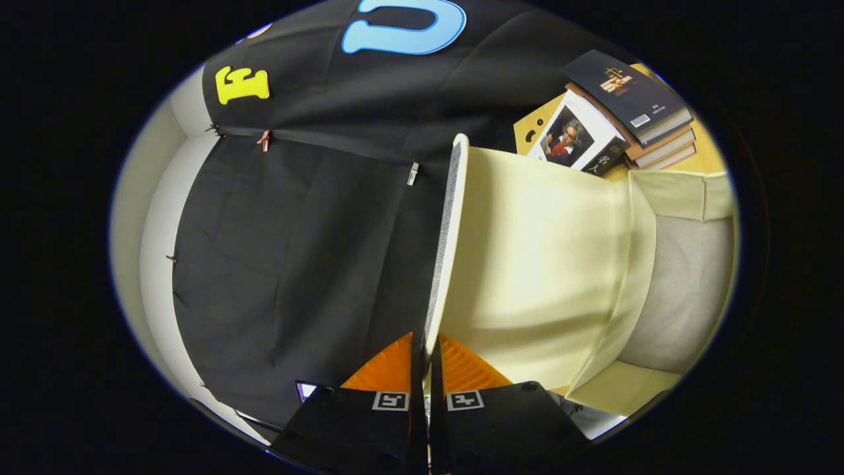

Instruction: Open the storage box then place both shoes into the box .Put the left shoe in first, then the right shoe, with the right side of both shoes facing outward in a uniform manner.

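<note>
**2 fingers pinch the box lid**

2 fingers of the gripper point(426, 361) are clenched on the near edge of the lid point(450, 224), which runs thin and edge-on from between them toward 12 o'clock. Both pads press on it, 1 on each side. The lid belongs to the storage box point(547, 264), a cream fabric box whose pale inner face spreads from the lid toward 3 o'clock, with a grey panel point(686, 290) beyond that. At 1 o'clock from the fingers, past the box, a stack of books point(633, 105) lies on a wooden table point(709, 155), touching the box's far corner. Black cloth point(297, 264) hangs from 9 to 12 o'clock.
</note>
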Motion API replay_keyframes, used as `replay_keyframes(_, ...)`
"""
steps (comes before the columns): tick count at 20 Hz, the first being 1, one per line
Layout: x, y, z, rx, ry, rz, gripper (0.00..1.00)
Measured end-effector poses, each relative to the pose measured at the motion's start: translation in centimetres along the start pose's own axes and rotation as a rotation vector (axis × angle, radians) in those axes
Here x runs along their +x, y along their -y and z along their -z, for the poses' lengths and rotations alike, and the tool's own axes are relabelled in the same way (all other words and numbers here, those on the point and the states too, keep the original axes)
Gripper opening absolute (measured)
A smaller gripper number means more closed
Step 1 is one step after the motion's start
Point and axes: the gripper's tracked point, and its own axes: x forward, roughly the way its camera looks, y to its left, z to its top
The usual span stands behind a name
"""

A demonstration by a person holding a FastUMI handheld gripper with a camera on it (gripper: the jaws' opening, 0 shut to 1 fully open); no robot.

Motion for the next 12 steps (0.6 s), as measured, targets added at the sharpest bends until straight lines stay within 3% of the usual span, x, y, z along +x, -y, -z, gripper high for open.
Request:
replay_keyframes(7,1.0,0.8,0.4,0.012,-0.014,0.017,0.08)
replay_keyframes(10,0.7,1.1,1.4,0.069,-0.029,0.061,0.12)
replay_keyframes(12,0.4,1.8,1.4,0.028,-0.007,0.111,0.15)
